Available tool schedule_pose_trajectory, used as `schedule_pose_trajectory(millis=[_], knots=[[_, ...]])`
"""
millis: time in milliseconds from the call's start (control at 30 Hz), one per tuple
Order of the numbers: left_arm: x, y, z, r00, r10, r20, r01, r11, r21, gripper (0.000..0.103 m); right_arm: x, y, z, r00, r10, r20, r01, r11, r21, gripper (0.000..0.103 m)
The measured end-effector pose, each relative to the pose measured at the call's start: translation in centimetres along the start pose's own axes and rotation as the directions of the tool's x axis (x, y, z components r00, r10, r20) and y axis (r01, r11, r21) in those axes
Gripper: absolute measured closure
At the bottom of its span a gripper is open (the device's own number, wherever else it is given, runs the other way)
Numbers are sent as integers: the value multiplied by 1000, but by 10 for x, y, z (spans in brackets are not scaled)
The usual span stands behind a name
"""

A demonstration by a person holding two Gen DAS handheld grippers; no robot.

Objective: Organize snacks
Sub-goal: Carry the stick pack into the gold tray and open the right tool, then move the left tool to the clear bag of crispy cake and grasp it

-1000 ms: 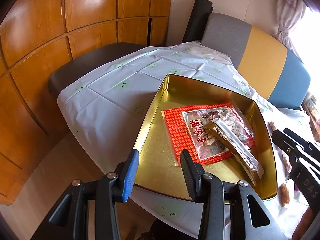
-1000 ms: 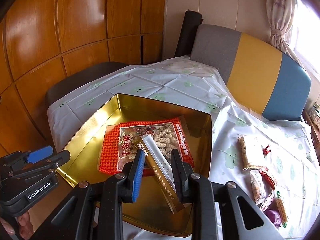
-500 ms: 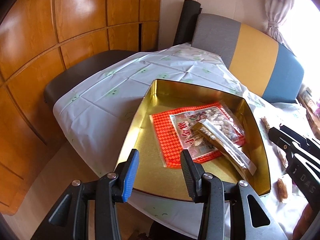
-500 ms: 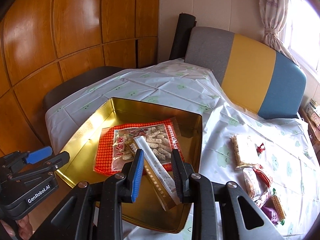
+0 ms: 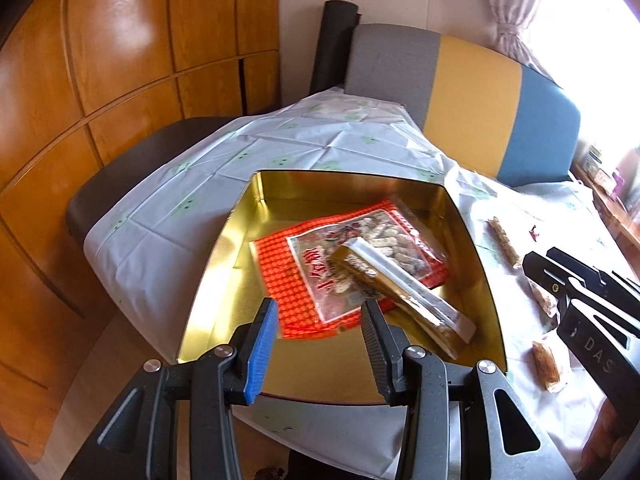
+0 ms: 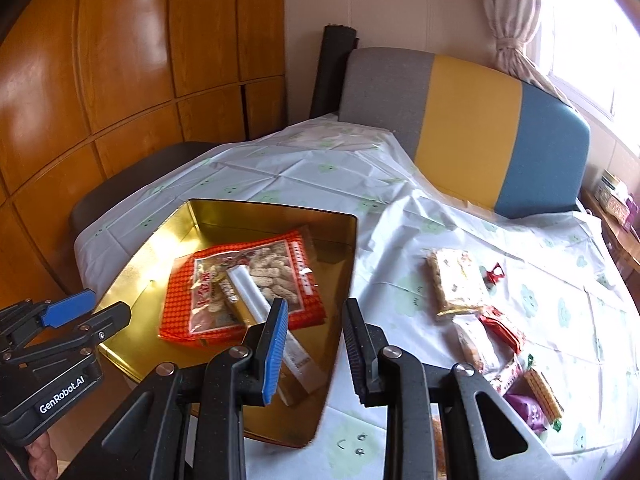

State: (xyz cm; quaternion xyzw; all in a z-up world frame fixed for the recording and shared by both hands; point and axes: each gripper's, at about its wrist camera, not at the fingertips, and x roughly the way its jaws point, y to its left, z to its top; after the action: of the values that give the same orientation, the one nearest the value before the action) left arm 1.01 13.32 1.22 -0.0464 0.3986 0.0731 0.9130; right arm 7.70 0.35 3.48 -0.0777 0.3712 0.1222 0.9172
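My bench (image 6: pixel 304 168) wears a white cloth (image 5: pixel 224 176) printed with small green faces, creased in squares. Ahead of my left fingers (image 5: pixel 262 344) a gold tin (image 5: pixel 486 280) sits directly on the cloth, its near edge below them. To the right of my right fingers (image 6: pixel 354 340), loose snacks lie on the cloth beside the tin: a pale cracker pack (image 6: pixel 456 284), a small red wrapped sweet (image 6: pixel 494 273), red-trimmed packets (image 6: pixel 502 326), a purple packet (image 6: pixel 528 410) and a checked yellow bar (image 6: pixel 544 394).
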Motion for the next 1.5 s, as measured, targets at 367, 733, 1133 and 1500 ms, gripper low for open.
schedule_pose_trajectory(millis=[367,733,1133,1500], knots=[[-5,-33,2,999,-31,8,30,997,72,59,-11,-29,-6,999,-37,23,36,998,56,75],[-6,-59,4,999,-52,5,51,990,130,59,-19,-54,-11,997,-72,36,68,993,99,75],[-6,-118,10,984,-176,-19,175,949,262,59,-21,-113,-32,990,-135,-33,138,984,112,69],[27,-217,-23,893,-327,-309,432,815,386,43,-43,-259,-77,934,-282,-217,333,909,253,69]])
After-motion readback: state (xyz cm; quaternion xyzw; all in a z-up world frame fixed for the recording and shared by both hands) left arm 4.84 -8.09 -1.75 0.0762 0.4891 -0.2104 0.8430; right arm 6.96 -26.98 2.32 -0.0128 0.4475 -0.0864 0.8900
